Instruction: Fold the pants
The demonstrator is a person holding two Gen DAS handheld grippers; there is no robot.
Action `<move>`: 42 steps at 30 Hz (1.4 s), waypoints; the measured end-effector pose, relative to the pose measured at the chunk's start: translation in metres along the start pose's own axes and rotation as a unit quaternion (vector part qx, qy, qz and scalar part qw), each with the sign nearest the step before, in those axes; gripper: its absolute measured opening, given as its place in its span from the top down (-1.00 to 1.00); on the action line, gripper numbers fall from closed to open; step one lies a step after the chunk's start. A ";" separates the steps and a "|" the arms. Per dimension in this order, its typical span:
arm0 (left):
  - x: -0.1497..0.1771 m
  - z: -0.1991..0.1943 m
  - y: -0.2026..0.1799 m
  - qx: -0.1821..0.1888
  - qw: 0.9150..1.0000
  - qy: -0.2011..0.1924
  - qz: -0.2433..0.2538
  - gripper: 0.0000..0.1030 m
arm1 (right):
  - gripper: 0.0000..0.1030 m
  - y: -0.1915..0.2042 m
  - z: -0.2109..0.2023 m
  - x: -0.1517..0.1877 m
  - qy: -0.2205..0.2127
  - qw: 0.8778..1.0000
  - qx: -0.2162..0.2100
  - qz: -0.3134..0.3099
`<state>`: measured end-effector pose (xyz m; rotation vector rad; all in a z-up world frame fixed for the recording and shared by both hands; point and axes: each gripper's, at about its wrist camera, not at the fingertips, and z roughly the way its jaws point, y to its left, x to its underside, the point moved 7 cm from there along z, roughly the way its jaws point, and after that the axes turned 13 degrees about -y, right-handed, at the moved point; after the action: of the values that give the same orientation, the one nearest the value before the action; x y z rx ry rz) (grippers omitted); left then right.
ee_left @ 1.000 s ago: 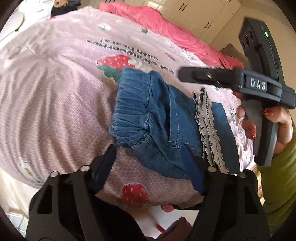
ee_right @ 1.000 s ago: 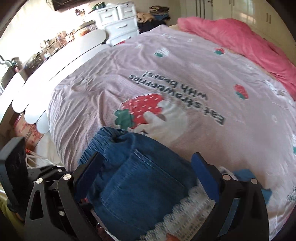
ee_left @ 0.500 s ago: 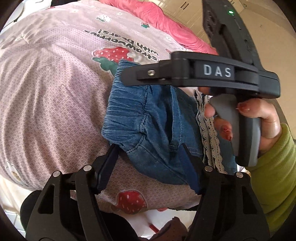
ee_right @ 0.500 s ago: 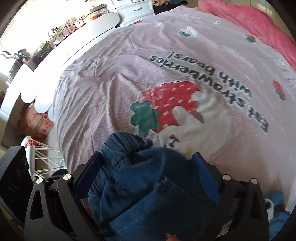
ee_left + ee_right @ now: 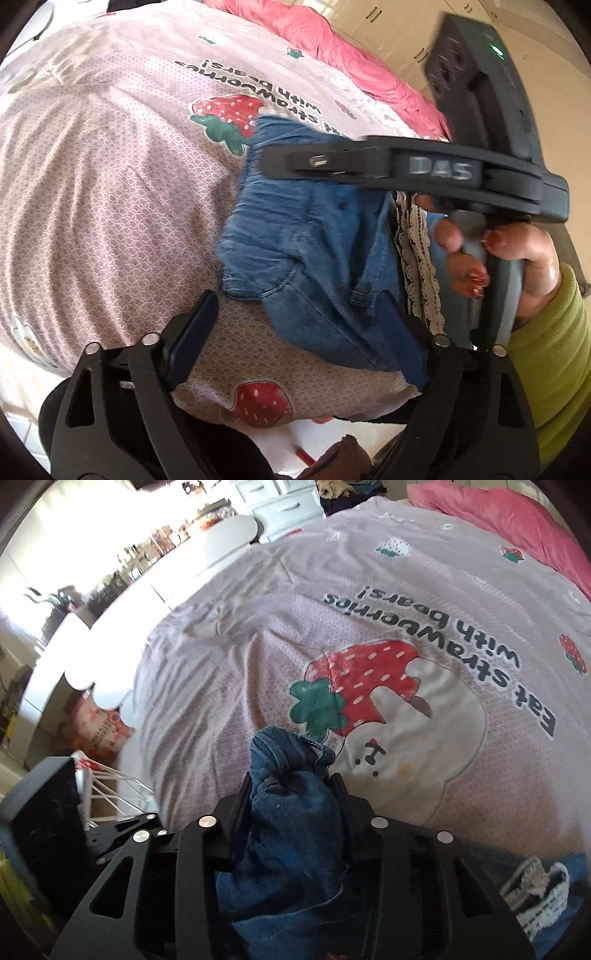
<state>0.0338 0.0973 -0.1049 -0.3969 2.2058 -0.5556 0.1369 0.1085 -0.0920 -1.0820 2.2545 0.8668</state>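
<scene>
Left tool (image 5: 295, 328): fingers spread wide, nothing between them. It hovers at the near edge of the bed (image 5: 92, 184), lined up with the elastic waistband corner of the pants (image 5: 306, 236). Looks staged as a pin or anchor for the near side, not a grip.

Pants: small denim pair with lace trim (image 5: 413, 258), bunched on the pink strawberry quilt (image 5: 258, 646) near the bed's front edge. Partly folded by the look of it; layers overlap and the lace hem lies on top of the denim toward the right.

Right tool (image 5: 295, 786): fingers closed tight on a gathered wad of denim, fabric bulging out past the tips. In the left wrist view it sits above the far end of the garment, held by the right hand (image 5: 517, 254) in a green sleeve. Grip point is the far edge, so my read is it's there to lift that edge and carry it over for the next fold.

Risk: the pinch takes a thick bunch, can't tell how many layers. If it grabbed both, the fold comes out lumpy.

Pink blanket (image 5: 517, 520) lies at the far side of the bed, well apart from the work.
</scene>
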 end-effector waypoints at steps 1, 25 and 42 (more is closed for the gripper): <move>0.000 -0.001 0.000 -0.001 1.000 -0.004 -0.001 -0.64 | 0.28 -0.001 -0.007 -0.002 -0.007 1.000 -0.004 0.006; -0.003 0.018 -0.098 0.090 0.996 0.004 0.003 -0.72 | 0.28 -0.037 -0.135 0.014 -0.120 0.990 -0.043 0.055; 0.032 0.048 -0.190 0.136 0.986 0.058 0.082 -0.79 | 0.24 -0.121 -0.200 0.064 -0.180 0.975 -0.020 0.129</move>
<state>0.0700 -0.0914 -0.0559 -0.0394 2.2069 -0.7940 0.1684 -0.1253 -0.0383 -0.5929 2.0979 1.1178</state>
